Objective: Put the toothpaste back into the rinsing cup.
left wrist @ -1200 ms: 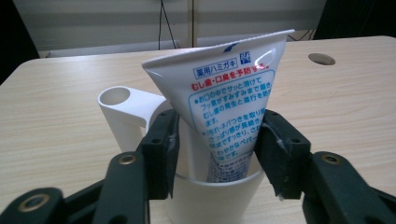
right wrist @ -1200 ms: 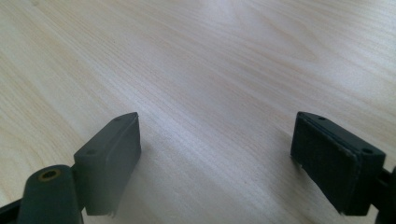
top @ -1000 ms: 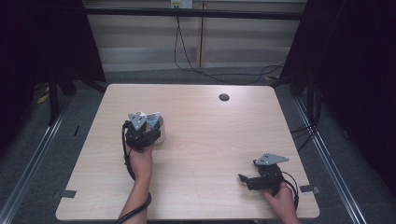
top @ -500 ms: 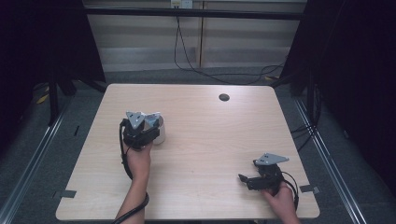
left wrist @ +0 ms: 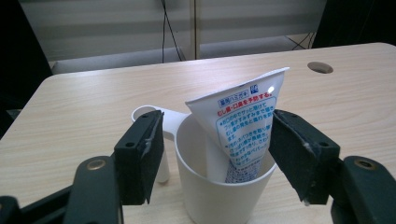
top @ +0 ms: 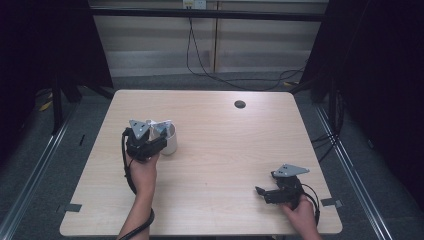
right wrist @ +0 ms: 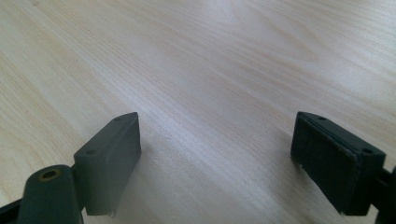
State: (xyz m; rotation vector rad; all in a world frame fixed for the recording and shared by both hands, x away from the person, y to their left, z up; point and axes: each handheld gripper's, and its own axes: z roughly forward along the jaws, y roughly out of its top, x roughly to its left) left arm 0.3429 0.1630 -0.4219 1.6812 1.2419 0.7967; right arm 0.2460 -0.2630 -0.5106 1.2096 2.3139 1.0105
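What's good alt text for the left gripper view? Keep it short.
A white cup with a handle stands on a light wooden table, holding a white toothpaste tube printed with blue and red text that leans against the rim. The left gripper has its two black jaws open on either side of the cup, touching nothing.

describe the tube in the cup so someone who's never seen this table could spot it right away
On the wooden table, look at its left half, where a white cup stands between the open jaws of the left hand-held gripper. The tube leans inside that cup, flat crimped end up. It is white with blue and red print, the only printed thing there.
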